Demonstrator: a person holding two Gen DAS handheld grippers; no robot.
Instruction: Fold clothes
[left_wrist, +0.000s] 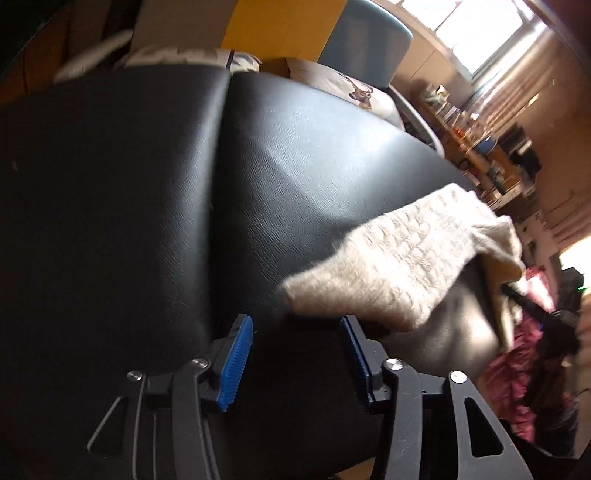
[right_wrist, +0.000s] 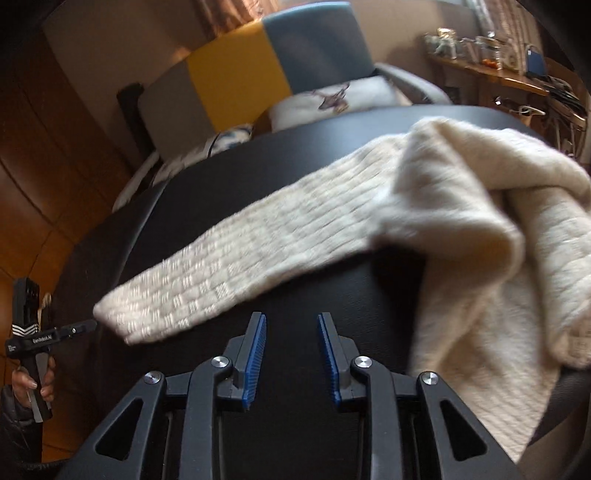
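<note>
a cream knit garment (right_wrist: 424, 206) is seen bunched toward the right side of a black leather-like padded surface (left_wrist: 155, 206), with one long sleeve stretched out leftward and part of the body hanging over the near right edge, so it could be dragged off the smooth, slippery cover by its own weight if only the sleeve end were pulled. both the left tool (left_wrist: 297, 354) and the right tool (right_wrist: 291, 350) are held with jaws parted and nothing gripped, just short of the knit. behind, a yellow-and-blue chair (right_wrist: 280, 59), a printed cushion (right_wrist: 343, 96) and a cluttered shelf (right_wrist: 491, 70) are made out.
</note>
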